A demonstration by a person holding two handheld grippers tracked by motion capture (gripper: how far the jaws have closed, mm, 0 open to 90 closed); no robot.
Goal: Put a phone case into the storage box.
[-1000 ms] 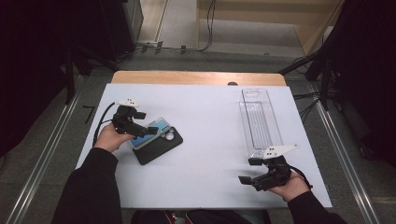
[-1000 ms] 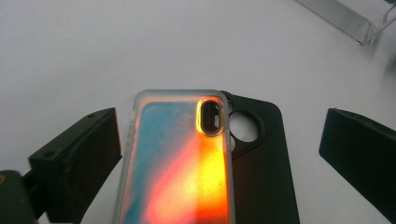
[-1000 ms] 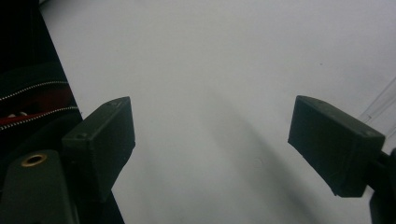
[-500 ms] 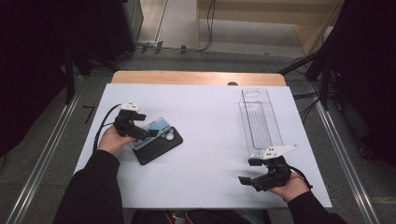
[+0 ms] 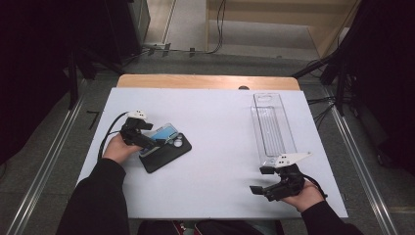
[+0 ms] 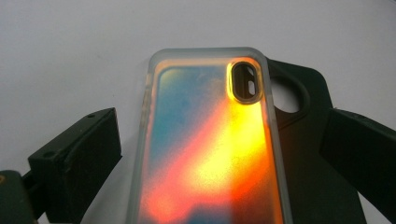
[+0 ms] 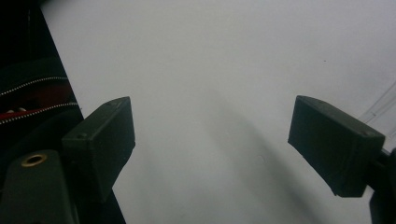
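Starting at the left of the white table (image 5: pixel 220 147), we hold the left gripper (image 5: pixel 157 142) low over a translucent phone case with a blue, orange and yellow gradient back (image 6: pixel 210 149). In the left gripper view the jaws stand wide on either side of the case, with gaps showing between each black pad and the frosted clear rim, so they are open and not pressing. The case has rounded corners and an oval camera cutout (image 6: pixel 244 82) ringed in yellow near its upper right corner. It lies partly on top of a flat black phone case (image 5: pixel 169 154), whose round opening (image 6: pixel 286 93) peeks out just beside the coloured one. Both sit on the left half of the table, near our left hand (image 5: pixel 117 147).

Further right, a long clear plastic tray (image 5: pixel 271 127) lies lengthwise on the table. At the near right corner we hold the right gripper (image 5: pixel 258 180), jaws spread apart over bare table with nothing between them.
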